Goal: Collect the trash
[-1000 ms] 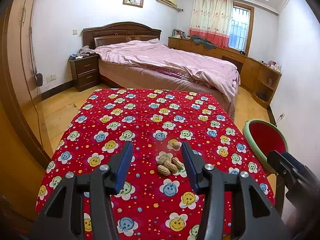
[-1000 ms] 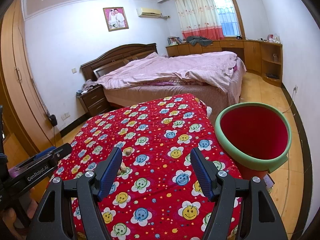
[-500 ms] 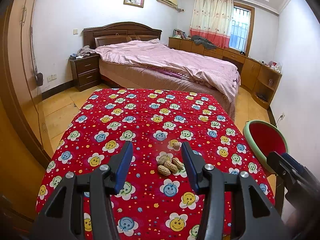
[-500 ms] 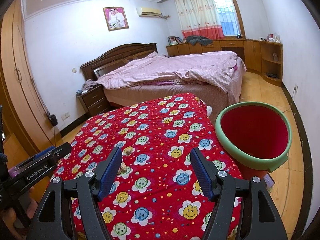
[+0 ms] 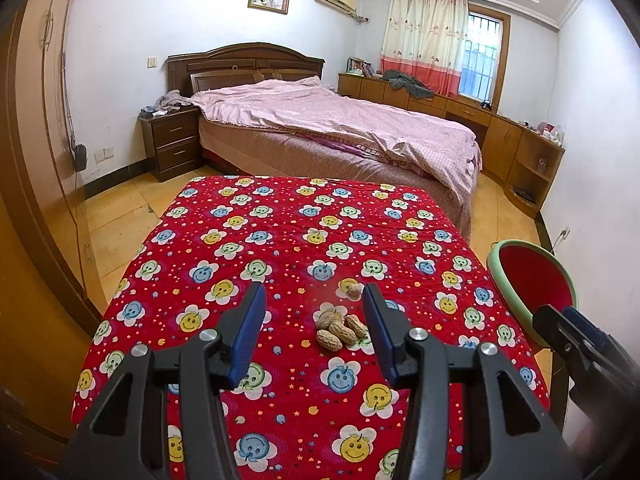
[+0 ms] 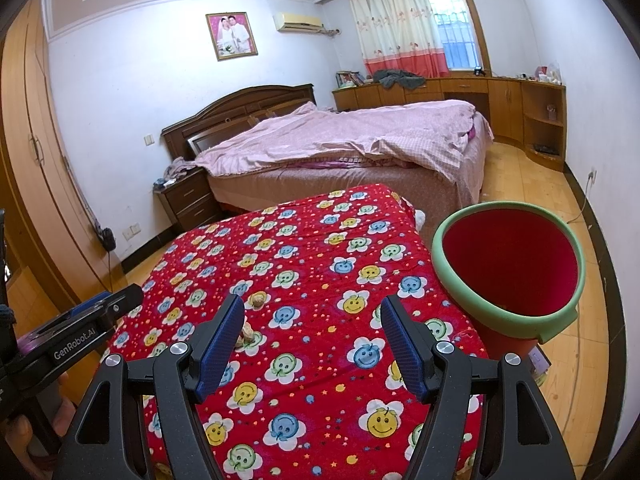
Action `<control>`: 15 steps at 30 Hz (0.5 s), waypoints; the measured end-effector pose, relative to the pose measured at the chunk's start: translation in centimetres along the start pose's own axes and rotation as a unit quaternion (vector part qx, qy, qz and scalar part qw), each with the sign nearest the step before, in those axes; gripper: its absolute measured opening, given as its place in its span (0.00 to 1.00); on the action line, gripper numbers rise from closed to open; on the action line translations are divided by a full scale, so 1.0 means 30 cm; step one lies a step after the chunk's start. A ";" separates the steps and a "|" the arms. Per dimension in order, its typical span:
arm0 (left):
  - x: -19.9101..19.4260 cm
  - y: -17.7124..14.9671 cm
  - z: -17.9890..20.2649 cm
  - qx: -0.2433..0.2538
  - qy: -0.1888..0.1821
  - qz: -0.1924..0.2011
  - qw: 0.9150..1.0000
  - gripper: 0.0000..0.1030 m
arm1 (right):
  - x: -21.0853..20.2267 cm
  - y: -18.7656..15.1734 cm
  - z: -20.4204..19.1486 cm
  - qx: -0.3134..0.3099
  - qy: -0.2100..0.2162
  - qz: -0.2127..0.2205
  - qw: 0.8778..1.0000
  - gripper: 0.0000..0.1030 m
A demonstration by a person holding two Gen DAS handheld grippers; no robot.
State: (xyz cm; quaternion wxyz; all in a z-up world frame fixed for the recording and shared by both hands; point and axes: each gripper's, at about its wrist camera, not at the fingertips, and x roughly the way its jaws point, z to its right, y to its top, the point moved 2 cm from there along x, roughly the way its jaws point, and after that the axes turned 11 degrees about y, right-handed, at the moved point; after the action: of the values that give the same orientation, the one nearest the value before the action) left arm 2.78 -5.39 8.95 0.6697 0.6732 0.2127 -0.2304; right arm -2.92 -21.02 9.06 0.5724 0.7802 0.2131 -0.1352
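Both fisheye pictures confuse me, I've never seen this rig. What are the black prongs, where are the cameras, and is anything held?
No robot arm here: a person carries a two-finger gripper in each hand, with a camera on each looking along its fingers. One picture looks past the left gripper, the other past the right gripper. Both are open and hold nothing. A small pile of peanut shells lies on the red smiley-flower cloth, with a single nut just beyond it. A red bin with a green rim stands beside the table, on the right.
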 end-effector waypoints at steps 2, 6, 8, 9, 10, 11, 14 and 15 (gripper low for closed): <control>0.000 0.000 -0.003 0.000 0.000 0.000 1.000 0.49 | 0.001 0.000 0.000 0.000 0.000 0.000 1.000 0.70; 0.001 0.000 -0.003 0.000 0.000 0.000 1.000 0.49 | 0.000 -0.001 0.000 0.000 0.000 0.001 1.000 0.70; 0.001 0.000 -0.003 0.000 0.000 0.000 1.000 0.49 | 0.001 0.000 0.000 0.000 0.000 0.000 1.000 0.70; 0.000 0.000 -0.004 0.000 0.000 -0.001 1.000 0.49 | 0.000 0.001 0.000 0.000 0.000 0.000 1.000 0.70; 0.001 0.000 -0.003 0.000 0.000 0.000 1.000 0.49 | 0.000 -0.002 -0.002 0.000 0.000 0.000 1.000 0.70; 0.000 0.000 -0.004 0.000 0.000 0.000 1.000 0.49 | 0.000 0.001 0.000 0.000 0.000 0.000 1.000 0.70; 0.001 0.000 -0.004 -0.001 0.000 -0.001 1.000 0.49 | -0.001 -0.002 -0.002 0.000 0.000 0.000 1.000 0.70; 0.001 0.000 -0.005 -0.001 0.000 -0.001 1.000 0.49 | 0.000 0.001 0.000 0.000 0.000 0.000 1.000 0.70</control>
State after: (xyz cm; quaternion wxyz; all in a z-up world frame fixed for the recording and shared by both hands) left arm 2.80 -5.25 8.95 0.6700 0.6726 0.2135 -0.2307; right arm -2.91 -21.02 9.09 0.5726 0.7801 0.2129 -0.1352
